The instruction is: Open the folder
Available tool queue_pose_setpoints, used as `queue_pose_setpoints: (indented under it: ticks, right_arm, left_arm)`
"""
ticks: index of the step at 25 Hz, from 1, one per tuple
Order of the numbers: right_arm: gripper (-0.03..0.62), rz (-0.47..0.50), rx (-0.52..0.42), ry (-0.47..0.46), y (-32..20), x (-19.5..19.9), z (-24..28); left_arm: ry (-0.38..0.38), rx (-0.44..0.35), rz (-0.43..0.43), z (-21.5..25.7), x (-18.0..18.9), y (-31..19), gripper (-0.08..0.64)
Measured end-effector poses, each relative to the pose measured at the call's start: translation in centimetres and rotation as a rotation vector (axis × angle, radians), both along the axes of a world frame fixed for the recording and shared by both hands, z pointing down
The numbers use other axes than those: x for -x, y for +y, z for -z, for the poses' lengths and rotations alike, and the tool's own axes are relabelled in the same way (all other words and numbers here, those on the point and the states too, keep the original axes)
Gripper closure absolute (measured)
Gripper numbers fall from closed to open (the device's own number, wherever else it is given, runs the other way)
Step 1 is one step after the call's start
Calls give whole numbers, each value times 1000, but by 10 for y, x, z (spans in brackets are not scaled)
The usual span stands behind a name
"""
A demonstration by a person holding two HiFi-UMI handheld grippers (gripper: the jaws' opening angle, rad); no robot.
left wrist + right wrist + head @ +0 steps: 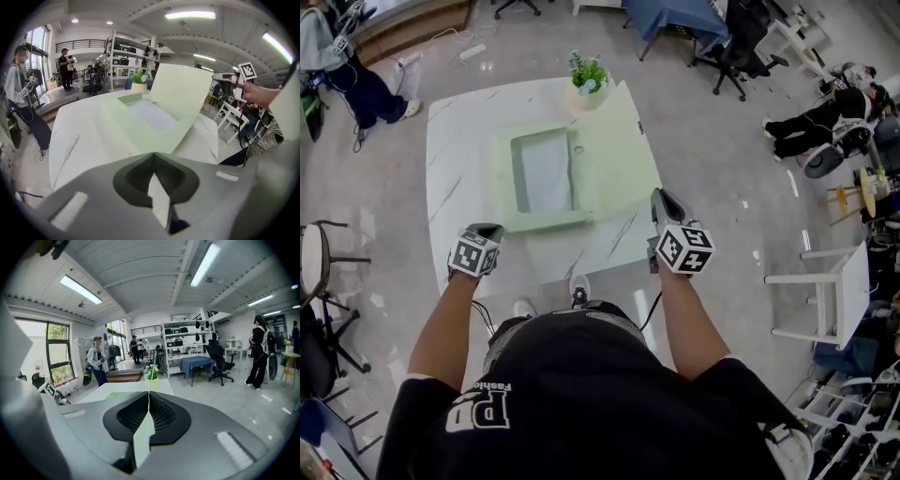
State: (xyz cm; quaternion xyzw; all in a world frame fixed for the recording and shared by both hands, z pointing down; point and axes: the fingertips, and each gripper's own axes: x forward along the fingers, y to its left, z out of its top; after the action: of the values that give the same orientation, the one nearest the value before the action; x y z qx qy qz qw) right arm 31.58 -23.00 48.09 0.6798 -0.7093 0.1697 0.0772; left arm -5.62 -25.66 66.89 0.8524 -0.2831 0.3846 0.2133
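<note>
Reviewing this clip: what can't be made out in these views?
- Print on the sheet in the folder: too small and washed out in the head and left gripper views.
- Folder's near edge: hidden behind the left tool in the left gripper view.
- Most of the folder: hidden behind the right tool in the right gripper view.

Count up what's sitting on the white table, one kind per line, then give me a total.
Green folder: 1
White sheet inside the folder: 1
Potted plant: 1
Total: 3
</note>
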Motion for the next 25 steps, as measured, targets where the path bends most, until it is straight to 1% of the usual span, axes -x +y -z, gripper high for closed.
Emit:
queue_pose_setpoints:
  ticks: [5,13,17,21,25]
  right_arm:
    - [586,-49,4,-88,1,-20,-11]
    - [586,-122,47,-175,3,-53,-36]
    - [588,-174,88,-271,7,-76,-58]
    - [589,-230,153,-375,15,-95,-89]
    - [589,-260,199,-399,16,-111,-114]
  left_arm:
    - [-1,4,14,0,2,-1,508]
    - [-3,8,37,0,4,-1,508]
    - [-3,10,46,0,3,-1,508]
    - [-2,11,63,1,5,0,508]
    - [-4,5,81,-2,4,1,508]
